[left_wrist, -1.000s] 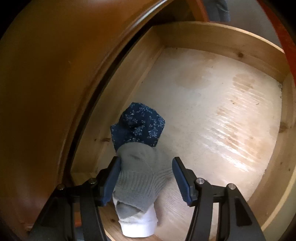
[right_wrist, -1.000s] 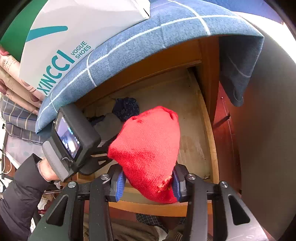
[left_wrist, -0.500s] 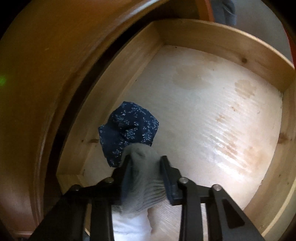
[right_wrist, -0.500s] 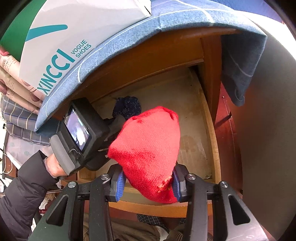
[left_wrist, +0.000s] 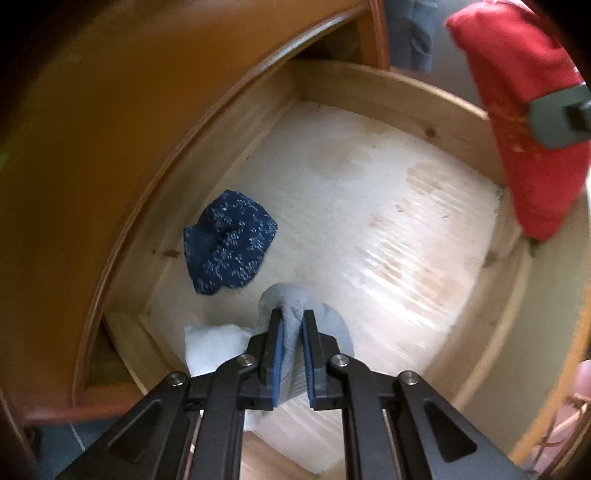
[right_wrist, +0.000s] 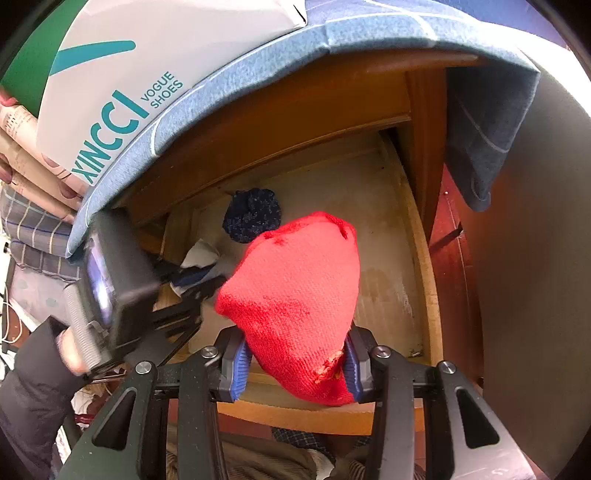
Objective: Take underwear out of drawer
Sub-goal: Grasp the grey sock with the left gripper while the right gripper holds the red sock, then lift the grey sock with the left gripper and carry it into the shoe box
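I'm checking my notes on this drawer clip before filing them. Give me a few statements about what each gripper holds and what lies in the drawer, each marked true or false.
1. The left gripper is shut on the grey sock. True.
2. The right gripper is empty. False: it is shut on a red knit piece.
3. The dark blue patterned piece lies on the drawer floor, free of both grippers. True.
4. The drawer is packed full of clothes. False: most of its pale floor is bare.
5. A shoe box sits on the blue cloth above the drawer. True.
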A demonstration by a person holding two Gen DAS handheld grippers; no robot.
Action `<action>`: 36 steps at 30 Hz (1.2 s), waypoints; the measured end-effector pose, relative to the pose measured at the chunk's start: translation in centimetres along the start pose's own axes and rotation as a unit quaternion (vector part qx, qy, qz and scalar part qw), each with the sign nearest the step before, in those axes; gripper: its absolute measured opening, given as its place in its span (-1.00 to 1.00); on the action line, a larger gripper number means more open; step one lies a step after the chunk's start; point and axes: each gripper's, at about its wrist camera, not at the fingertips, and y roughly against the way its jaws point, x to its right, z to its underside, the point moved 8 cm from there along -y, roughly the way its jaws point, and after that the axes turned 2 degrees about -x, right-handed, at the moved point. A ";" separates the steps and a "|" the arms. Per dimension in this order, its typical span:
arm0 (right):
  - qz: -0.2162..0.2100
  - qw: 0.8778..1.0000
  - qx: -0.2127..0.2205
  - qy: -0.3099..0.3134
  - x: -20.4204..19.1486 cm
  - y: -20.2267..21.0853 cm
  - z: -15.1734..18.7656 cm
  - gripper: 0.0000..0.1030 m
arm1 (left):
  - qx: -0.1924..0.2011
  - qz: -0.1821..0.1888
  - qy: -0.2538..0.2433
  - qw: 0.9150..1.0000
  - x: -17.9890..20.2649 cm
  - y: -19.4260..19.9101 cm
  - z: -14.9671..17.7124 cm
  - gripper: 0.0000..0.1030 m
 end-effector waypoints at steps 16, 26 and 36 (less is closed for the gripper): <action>-0.004 1.000 -0.002 -0.001 0.1 -0.3 0.1 -0.24 | 0.064 0.077 0.165 0.981 -1.8 8.1 2.8 -0.82; 0.003 1.000 -0.004 0.005 0.0 -0.3 0.3 -0.24 | 0.088 0.061 0.231 0.967 -2.7 11.7 4.1 -0.82; 0.039 0.999 -0.009 0.021 -0.5 -0.8 0.5 -0.25 | 0.118 0.024 0.294 0.948 -4.5 17.3 4.7 -0.82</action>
